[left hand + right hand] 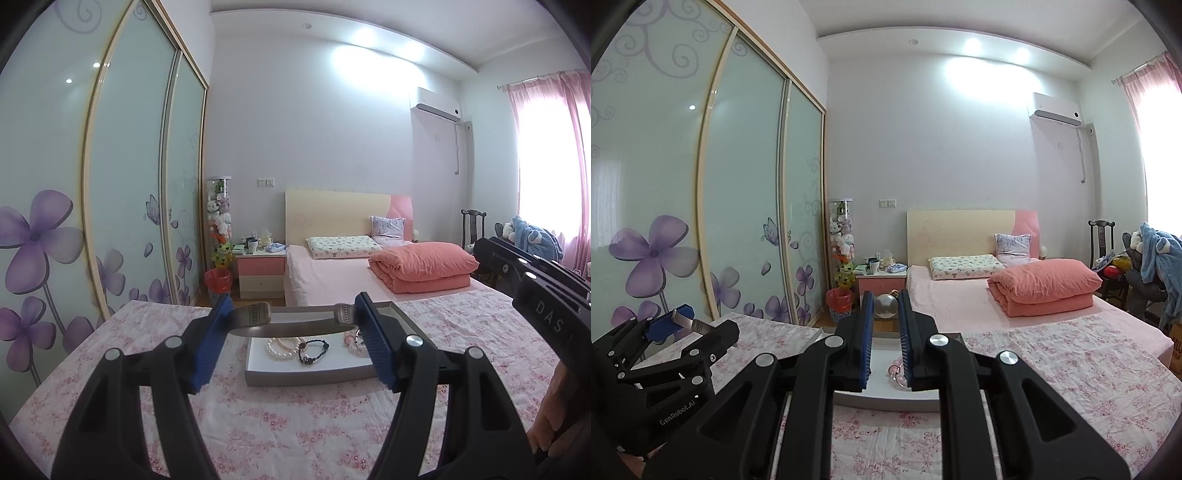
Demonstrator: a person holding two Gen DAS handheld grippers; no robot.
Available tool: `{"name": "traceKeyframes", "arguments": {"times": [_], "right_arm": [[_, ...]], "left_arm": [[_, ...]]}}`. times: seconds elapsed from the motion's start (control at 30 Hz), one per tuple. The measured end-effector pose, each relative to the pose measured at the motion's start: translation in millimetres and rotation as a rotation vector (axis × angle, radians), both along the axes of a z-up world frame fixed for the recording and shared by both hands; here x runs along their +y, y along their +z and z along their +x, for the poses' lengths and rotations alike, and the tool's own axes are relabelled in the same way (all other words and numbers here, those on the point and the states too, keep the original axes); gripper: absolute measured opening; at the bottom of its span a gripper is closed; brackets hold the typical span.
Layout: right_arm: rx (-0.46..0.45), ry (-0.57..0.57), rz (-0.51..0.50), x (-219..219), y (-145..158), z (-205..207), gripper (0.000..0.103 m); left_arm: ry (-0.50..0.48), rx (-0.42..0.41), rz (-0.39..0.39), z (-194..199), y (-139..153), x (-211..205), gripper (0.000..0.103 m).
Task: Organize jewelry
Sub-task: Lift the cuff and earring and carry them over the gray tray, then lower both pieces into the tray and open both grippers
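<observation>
The floral quilt point(314, 424) runs bare to its near and side edges around the tray point(317, 374). The left gripper point(295, 317) clamps a silver bangle point(295, 326) above the tray's far edge. The right gripper point(886, 314), jaws narrow, pinches a silvery round piece point(885, 305).

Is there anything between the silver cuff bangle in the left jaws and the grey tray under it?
Nothing visible: the silver cuff bangle hangs over the grey tray, above the pearl bracelets lying inside.
</observation>
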State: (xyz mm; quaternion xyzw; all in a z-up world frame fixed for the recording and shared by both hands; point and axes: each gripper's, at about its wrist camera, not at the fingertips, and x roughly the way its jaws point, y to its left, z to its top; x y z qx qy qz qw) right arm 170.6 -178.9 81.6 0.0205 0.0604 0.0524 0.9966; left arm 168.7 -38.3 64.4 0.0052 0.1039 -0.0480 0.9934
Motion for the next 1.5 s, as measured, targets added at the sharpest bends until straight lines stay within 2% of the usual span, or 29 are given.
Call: {"name": "traceKeyframes", "arguments": {"times": [0.4,0.57,0.7,0.83,1.07,1.23,1.5], "right_arm": [[-0.020,-0.016,0.012,0.3,-0.1,16.4,0.014],[-0.016,-0.012,0.010,-1.4,-1.5,35.6,0.014],[0.010,-0.004,0.029,-5.5,-8.5,64.1,0.014],[0.077,0.013,0.065,-12.6,-23.2,103.2,0.014],[0.264,0.055,0.149,-25.7,-57.9,169.0,0.014],[0.356,0.050,0.140,-25.2,-77.8,191.7,0.014],[0.428,0.048,0.150,-23.9,-94.2,208.5,0.014]], "left_arm": [[0.015,0.007,0.014,26.1,-4.9,-8.7,0.066],[0.018,0.023,0.020,48.4,-7.5,-14.4,0.066],[0.013,0.064,-0.005,80.4,-15.7,-11.6,0.066],[0.007,0.108,-0.014,117.3,-26.1,-8.9,0.066],[-0.032,0.242,-0.065,183.2,-54.4,-5.2,0.066],[-0.063,0.299,-0.052,211.5,-73.3,-13.0,0.066],[-0.077,0.381,-0.051,239.5,-94.1,-14.5,0.066]]}}
